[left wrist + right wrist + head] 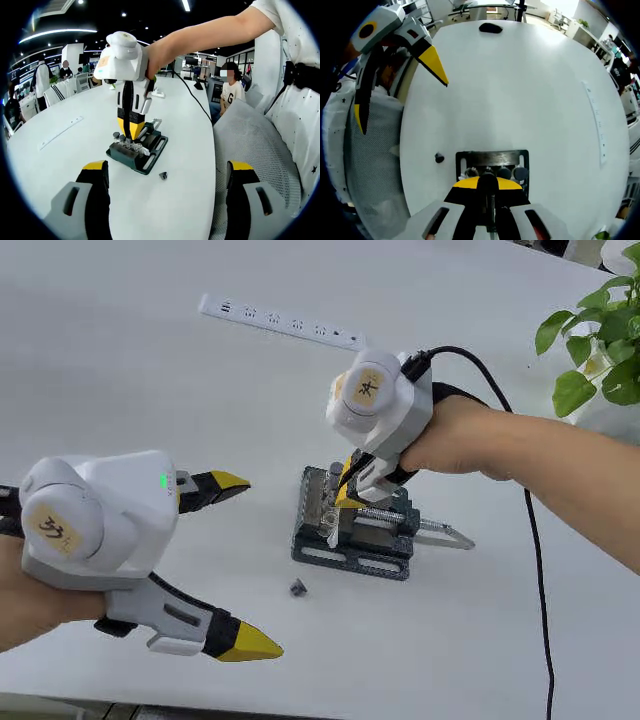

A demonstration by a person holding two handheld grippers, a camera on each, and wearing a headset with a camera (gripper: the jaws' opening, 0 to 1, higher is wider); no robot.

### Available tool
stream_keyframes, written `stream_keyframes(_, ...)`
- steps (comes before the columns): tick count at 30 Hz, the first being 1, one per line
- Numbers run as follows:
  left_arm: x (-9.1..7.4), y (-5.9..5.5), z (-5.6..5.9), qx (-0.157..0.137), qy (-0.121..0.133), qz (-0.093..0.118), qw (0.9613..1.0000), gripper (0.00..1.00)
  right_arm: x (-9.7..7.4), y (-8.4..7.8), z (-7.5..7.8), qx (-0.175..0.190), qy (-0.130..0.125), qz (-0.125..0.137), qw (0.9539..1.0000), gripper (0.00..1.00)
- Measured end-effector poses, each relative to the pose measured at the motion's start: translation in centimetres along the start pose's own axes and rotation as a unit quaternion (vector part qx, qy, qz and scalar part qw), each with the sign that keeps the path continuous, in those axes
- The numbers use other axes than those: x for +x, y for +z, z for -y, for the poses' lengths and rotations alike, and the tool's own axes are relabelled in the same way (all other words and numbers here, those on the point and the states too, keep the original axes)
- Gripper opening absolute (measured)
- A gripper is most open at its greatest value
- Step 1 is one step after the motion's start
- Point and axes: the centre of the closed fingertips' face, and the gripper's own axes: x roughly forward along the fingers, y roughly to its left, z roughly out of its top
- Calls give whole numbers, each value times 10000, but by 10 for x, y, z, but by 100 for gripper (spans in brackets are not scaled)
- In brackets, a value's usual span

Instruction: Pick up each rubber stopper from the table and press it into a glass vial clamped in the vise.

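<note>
On the white table (140,390), the left gripper (240,562) hovers at the near left with its jaws spread wide and nothing between them. Just right of it, a loose stopper (298,587) lies on the tabletop, close to the vise (345,558) at its near corner and well clear of both grippers. Further right, the right gripper (347,495) points straight down over the vise, its yellow tips pressed together on a dark stopper (487,178) right above the row of vials (470,173) clamped there.
</note>
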Motion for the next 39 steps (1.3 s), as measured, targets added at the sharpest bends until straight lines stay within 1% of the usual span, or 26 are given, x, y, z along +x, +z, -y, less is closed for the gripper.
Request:
stream_keyframes(6,0,1,-1,-22,15,51,10000,98,2,1,0,10,51,-82,10000,5)
stream_keyframes(15,0,0,-1,-47,20,50,10000,98,4,1,-1,-4,69,-163,9998,6)
stream_keyframes(20,0,0,-1,-71,17,76,9999,98,4,1,-1,-86,55,-228,9997,6)
stream_keyframes(26,1,0,0,-88,12,80,9999,98,5,2,-2,-308,-17,-451,9985,5)
stream_keyframes(32,1,-1,-1,-111,19,93,9999,97,4,2,-2,-314,-11,-519,9982,5)
stream_keyframes(39,-1,-2,-2,-122,32,102,9999,97,4,1,-3,-447,13,-603,9972,5)
